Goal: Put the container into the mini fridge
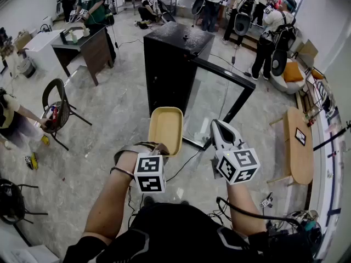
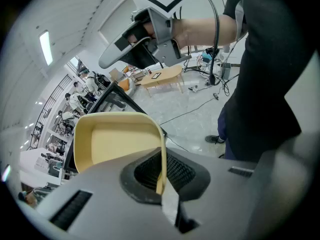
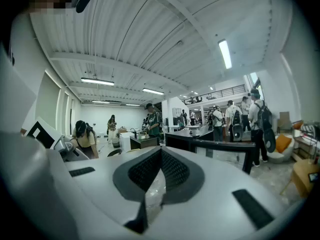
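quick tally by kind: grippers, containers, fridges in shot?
Grippers: 2 (left gripper, right gripper)
Yellow container: 1
Mini fridge: 1
Total: 4

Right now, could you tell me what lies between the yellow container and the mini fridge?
Nothing: in the head view the container, clamped in the left gripper, hangs just before the mini fridge, over bare floor.
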A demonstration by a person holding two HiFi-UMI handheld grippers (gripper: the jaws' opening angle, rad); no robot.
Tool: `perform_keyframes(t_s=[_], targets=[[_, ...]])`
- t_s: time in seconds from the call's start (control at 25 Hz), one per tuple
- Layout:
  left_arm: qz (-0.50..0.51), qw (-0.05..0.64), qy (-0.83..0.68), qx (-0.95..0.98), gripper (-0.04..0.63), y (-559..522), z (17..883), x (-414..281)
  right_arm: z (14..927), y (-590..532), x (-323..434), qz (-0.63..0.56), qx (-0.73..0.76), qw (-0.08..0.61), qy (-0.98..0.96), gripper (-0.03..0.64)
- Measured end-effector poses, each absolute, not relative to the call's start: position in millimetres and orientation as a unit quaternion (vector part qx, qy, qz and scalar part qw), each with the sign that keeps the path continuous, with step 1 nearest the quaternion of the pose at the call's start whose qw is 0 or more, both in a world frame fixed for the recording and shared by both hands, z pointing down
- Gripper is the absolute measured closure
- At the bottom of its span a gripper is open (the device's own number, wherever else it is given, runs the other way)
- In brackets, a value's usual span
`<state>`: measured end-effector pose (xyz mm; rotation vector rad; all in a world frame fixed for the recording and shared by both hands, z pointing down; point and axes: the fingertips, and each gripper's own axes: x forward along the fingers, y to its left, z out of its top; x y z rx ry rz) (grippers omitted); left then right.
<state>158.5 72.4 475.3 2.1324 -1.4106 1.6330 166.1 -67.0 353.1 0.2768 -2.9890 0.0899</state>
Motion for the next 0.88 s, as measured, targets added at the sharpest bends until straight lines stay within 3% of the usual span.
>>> perform_keyframes(t_s=[0.88], targets=[[0.533, 0.068, -0.468, 0.702, 0.584, 86, 484, 154, 358, -56, 162, 0.035, 0.084, 0.066, -0.994, 0.609]])
